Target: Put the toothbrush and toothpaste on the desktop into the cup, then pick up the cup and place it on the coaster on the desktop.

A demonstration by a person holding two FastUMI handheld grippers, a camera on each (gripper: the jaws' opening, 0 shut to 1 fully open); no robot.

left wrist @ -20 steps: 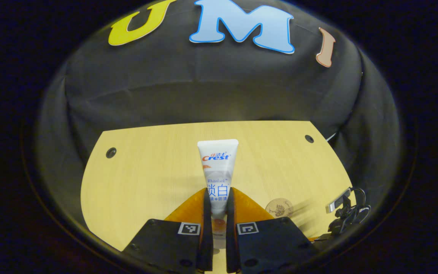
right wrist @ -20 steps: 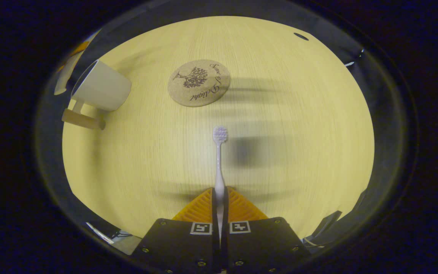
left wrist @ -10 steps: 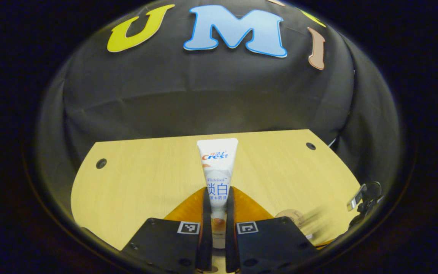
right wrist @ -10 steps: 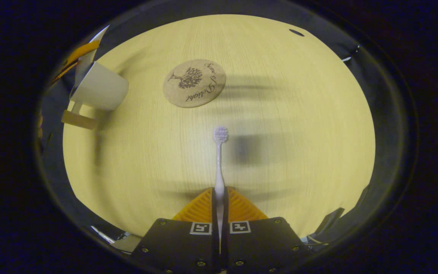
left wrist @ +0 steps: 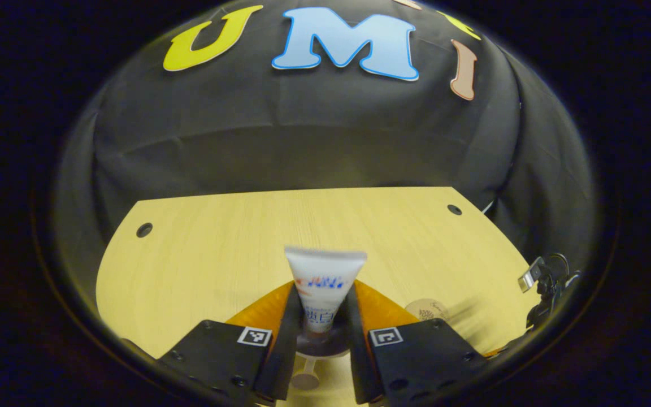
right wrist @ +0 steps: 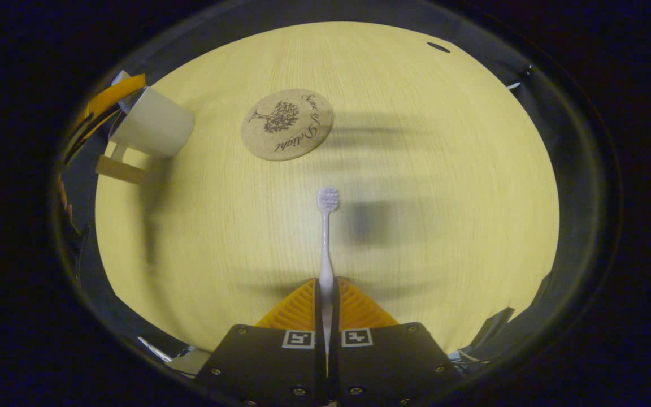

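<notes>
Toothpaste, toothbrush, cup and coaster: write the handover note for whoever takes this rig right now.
Left tool: jaws apart around the toothpaste, which stands crimped end up with its lower end going into the cup directly below.
Right tool: shut on the toothbrush, held above the desktop, bristle head pointing forward.
Coaster: bare, just beside the cup.
Done: toothpaste apparently in the cup.
Left: put the toothbrush into the cup, then lift the cup onto the coaster.
</notes>
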